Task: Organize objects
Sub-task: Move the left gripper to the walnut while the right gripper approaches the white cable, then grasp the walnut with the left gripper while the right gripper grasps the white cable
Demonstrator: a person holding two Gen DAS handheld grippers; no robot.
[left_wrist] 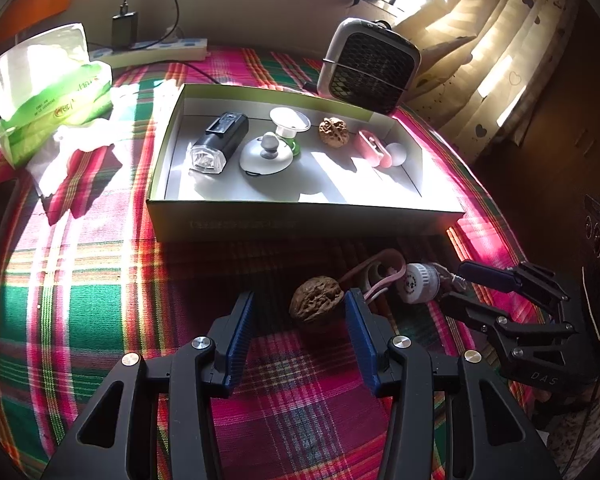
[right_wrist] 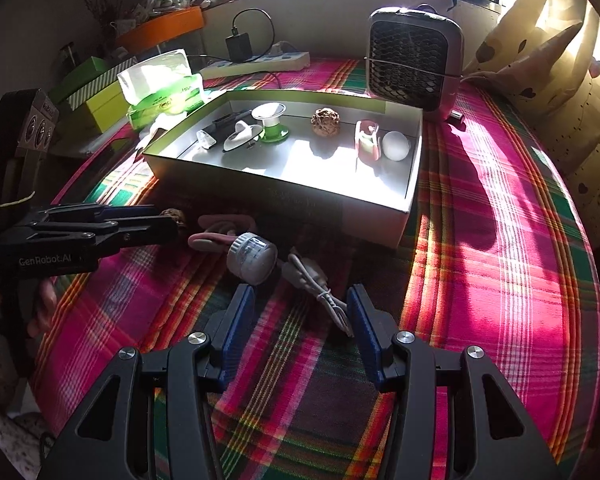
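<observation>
A brown walnut (left_wrist: 315, 303) lies on the plaid cloth, just past the tips of my open left gripper (left_wrist: 300, 312), close to its right finger. Beside it lie a pink clip (left_wrist: 374, 276) and a small white round device (left_wrist: 416, 282). My right gripper (right_wrist: 300, 308) is open and empty, with a grey cable (right_wrist: 320, 290) between its tips and the white device (right_wrist: 252, 258) just beyond. It shows in the left wrist view (left_wrist: 476, 284) at right. The left gripper shows in the right wrist view (right_wrist: 156, 222) at the walnut (right_wrist: 175, 216).
An open white box (left_wrist: 300, 220) holds a bike light (left_wrist: 216, 144), a grey lid (left_wrist: 266, 156), a green-based cup (left_wrist: 290, 126), another walnut (left_wrist: 333, 131), a pink clip (left_wrist: 370, 148) and a white ball (left_wrist: 396, 154). A fan heater (left_wrist: 366, 66), tissue pack (left_wrist: 48, 92) and power strip (left_wrist: 152, 50) stand behind.
</observation>
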